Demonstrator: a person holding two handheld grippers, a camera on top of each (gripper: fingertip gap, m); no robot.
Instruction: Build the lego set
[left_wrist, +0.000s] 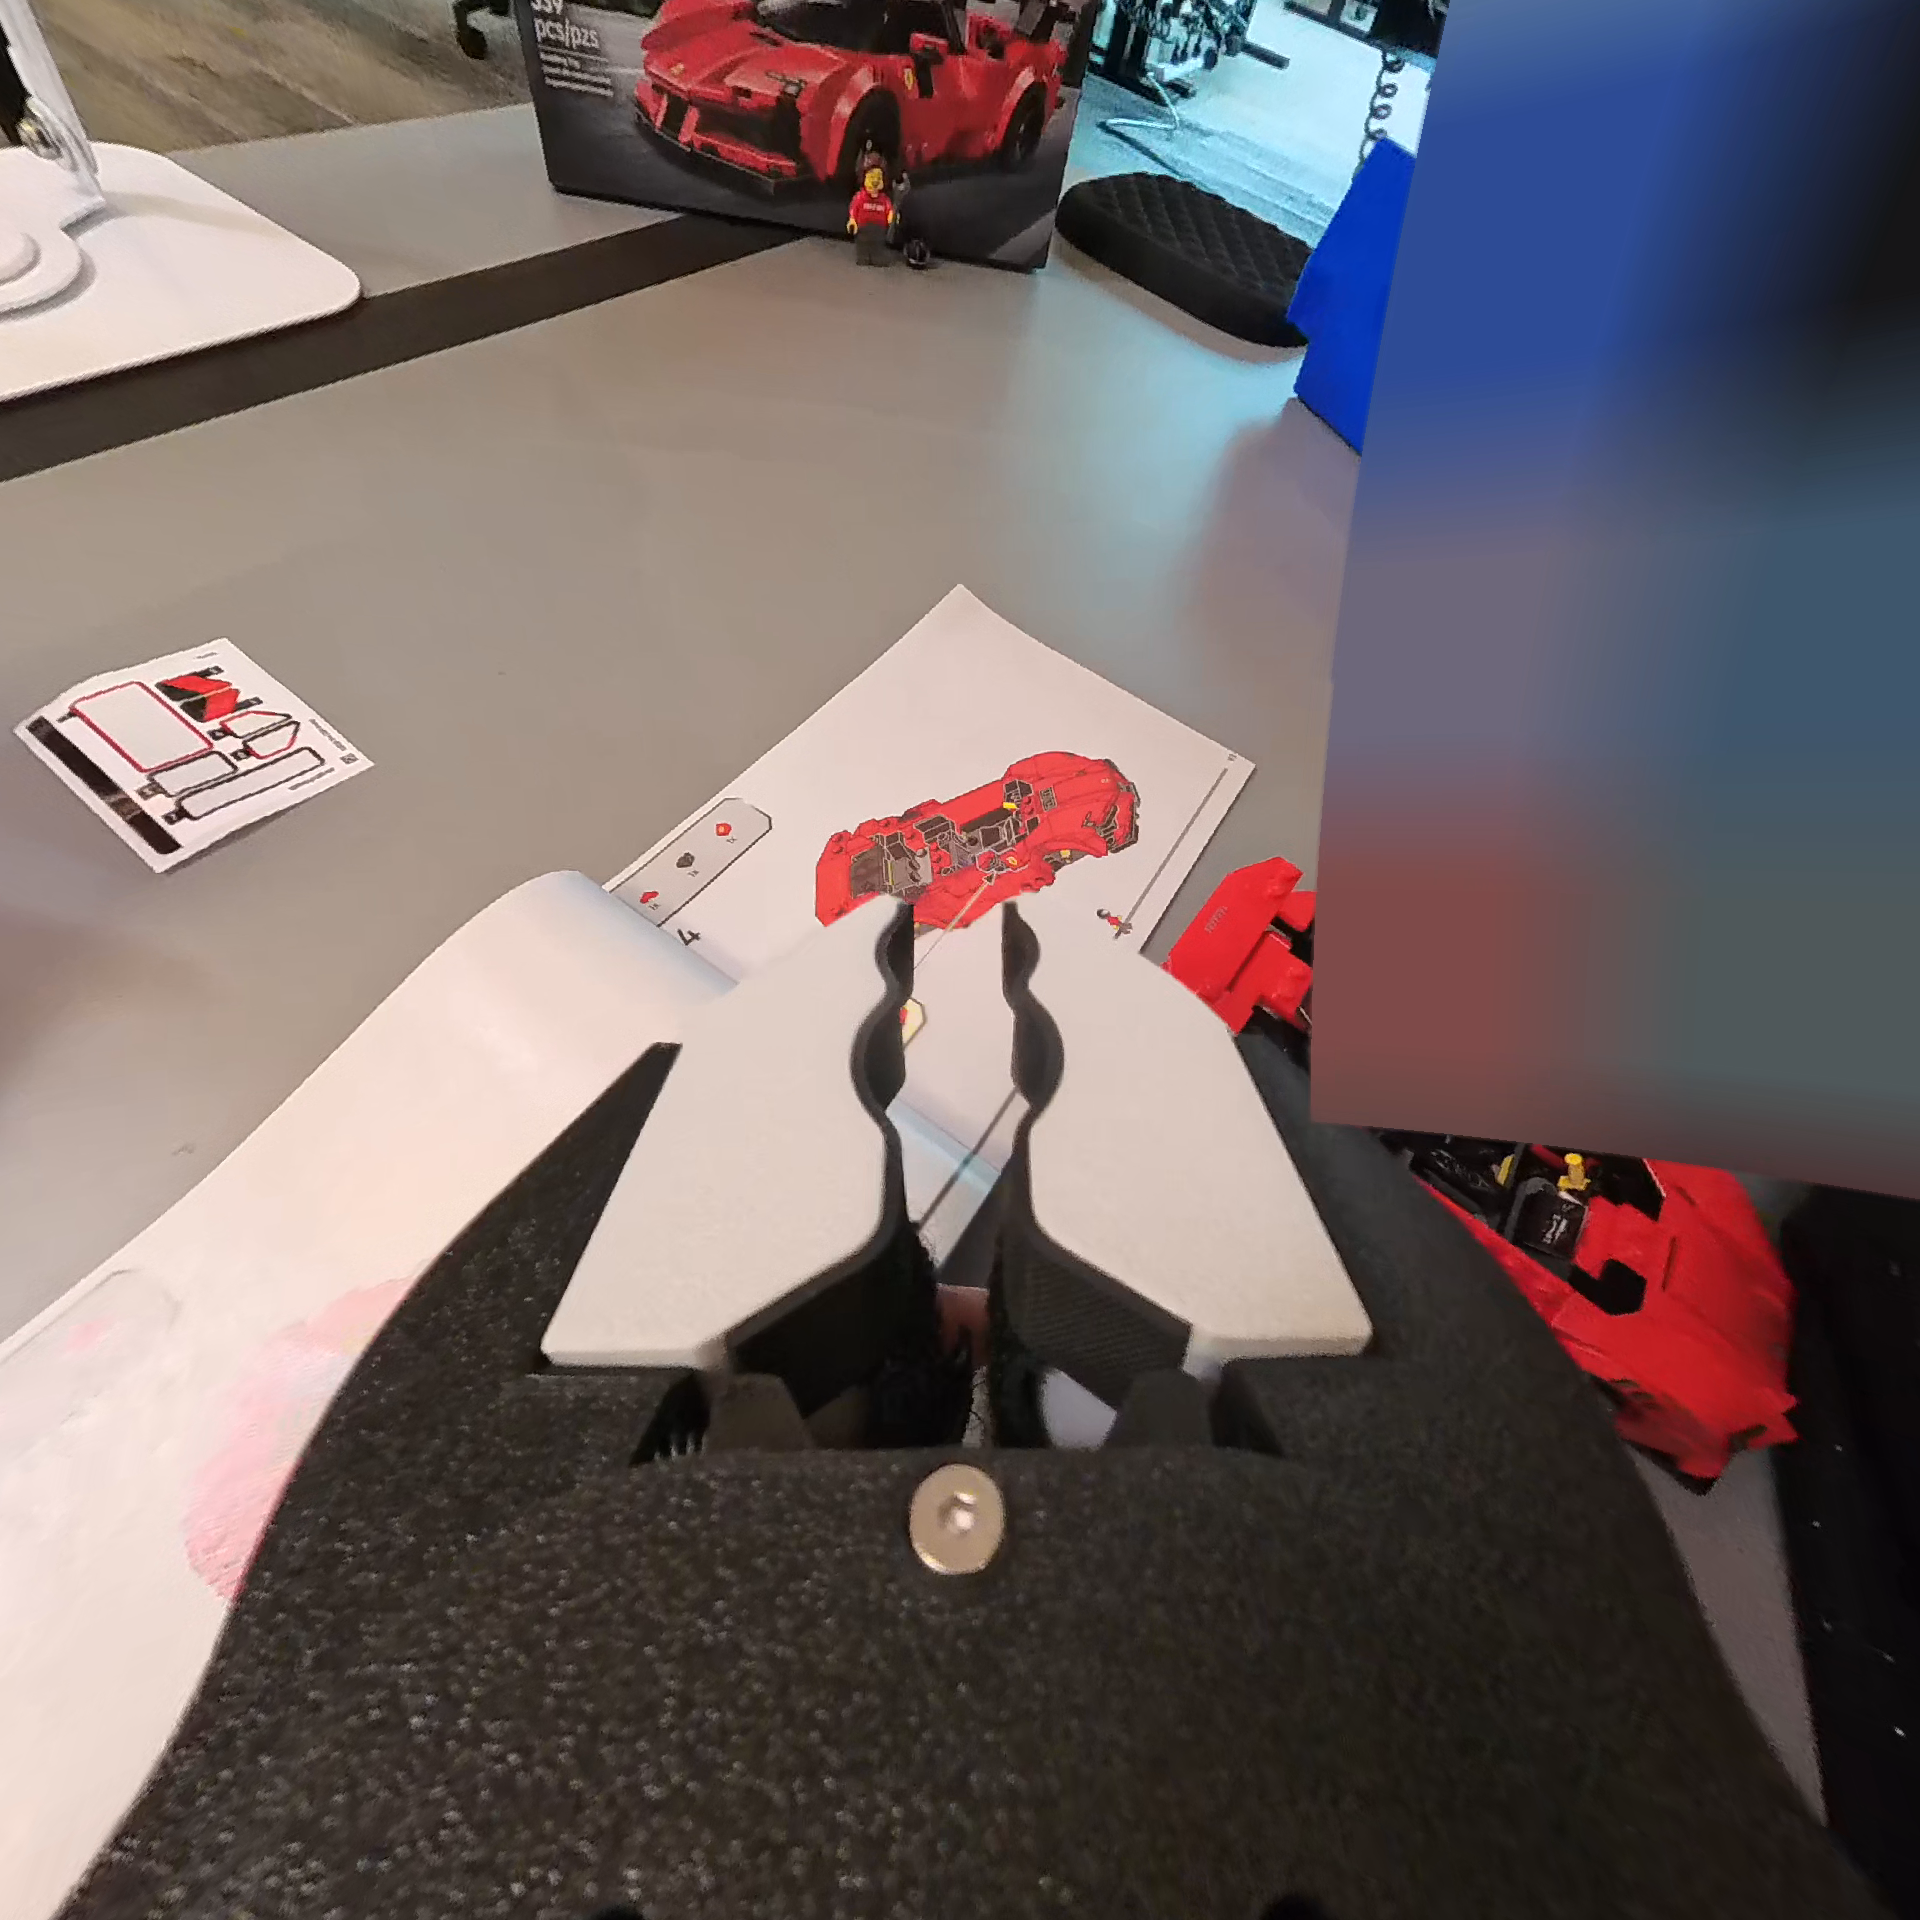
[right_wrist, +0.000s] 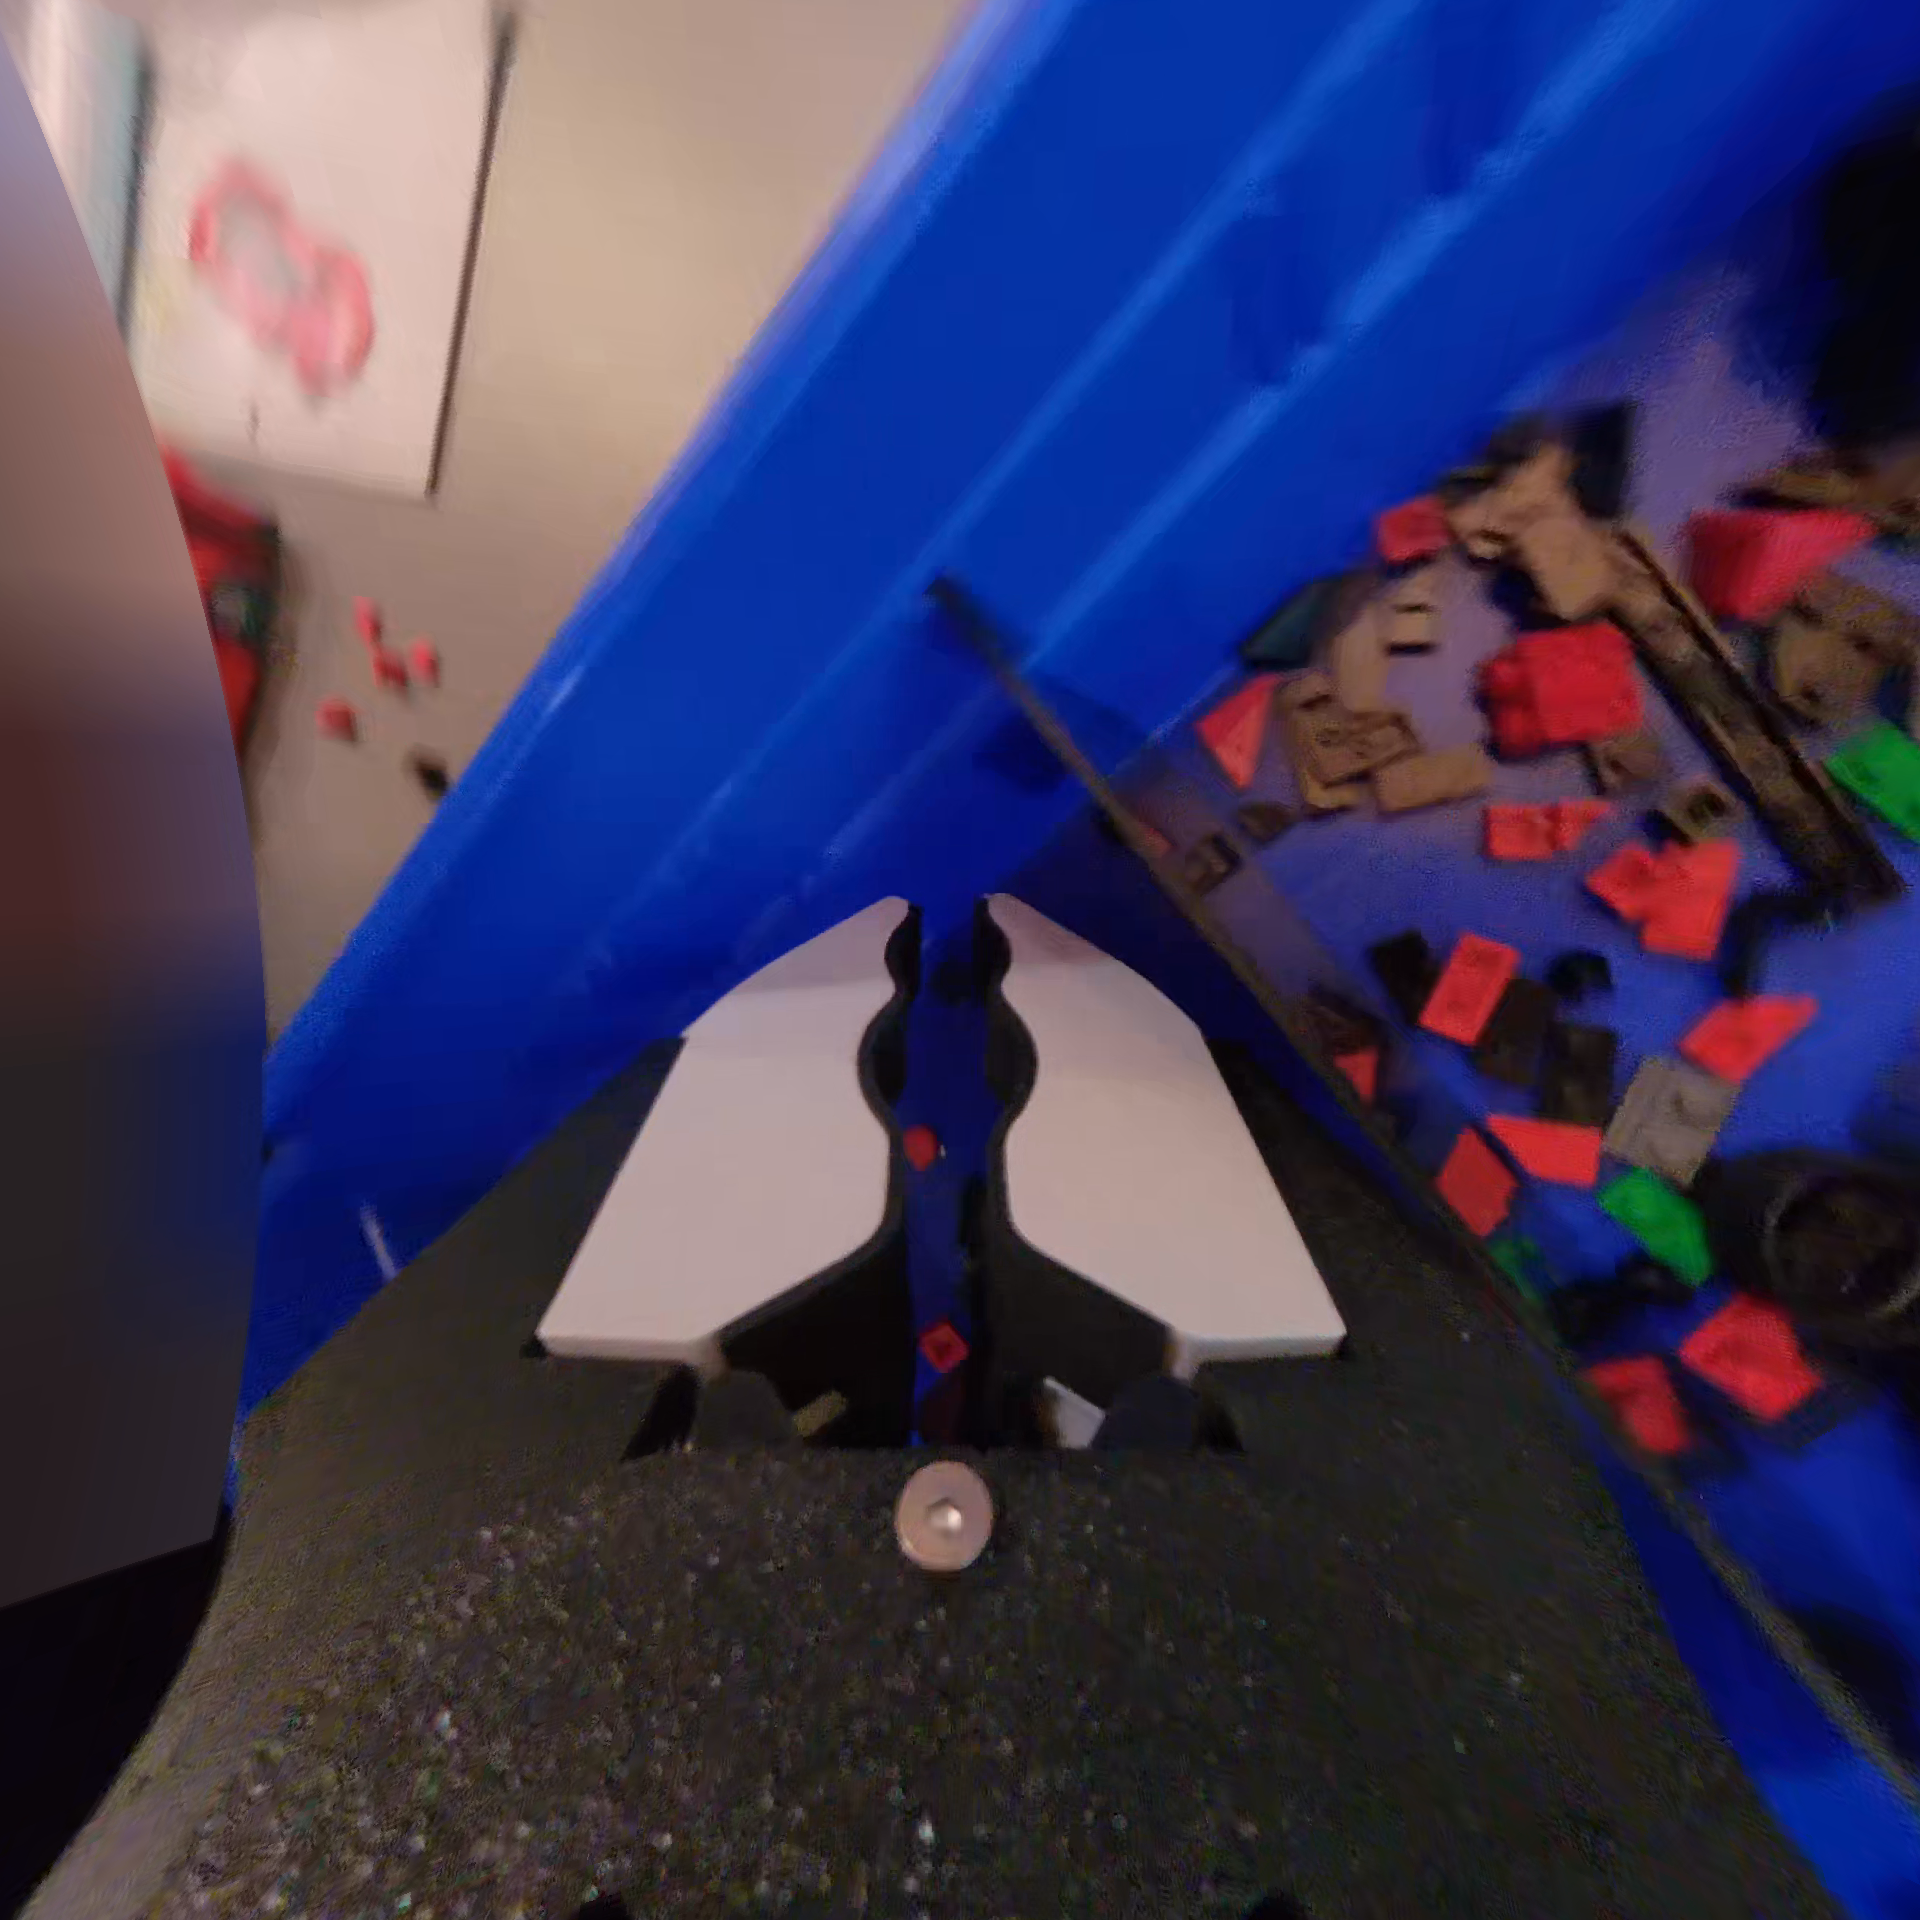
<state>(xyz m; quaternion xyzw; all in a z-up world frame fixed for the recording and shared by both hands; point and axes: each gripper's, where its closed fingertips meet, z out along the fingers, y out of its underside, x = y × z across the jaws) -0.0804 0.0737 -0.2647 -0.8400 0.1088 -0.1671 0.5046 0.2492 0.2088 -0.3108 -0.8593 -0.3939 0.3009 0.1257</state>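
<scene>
Red plastic car model (left_wrist: 1652, 1320), half built, sits on the grey bench (left_wrist: 727, 468) beside the open white instruction booklet (left_wrist: 997, 748), and the left hand-held gripper (left_wrist: 958, 920) hangs over that page with its jaws a little apart, holding nothing. Over the blue plastic bin (right_wrist: 831, 520) full of small loose red, black and tan bricks (right_wrist: 1558, 831), the right hand-held gripper (right_wrist: 948, 914) is nearly closed but empty. The bricks are tiny and piled up, so I think it could grab the wrong one or drop it.
</scene>
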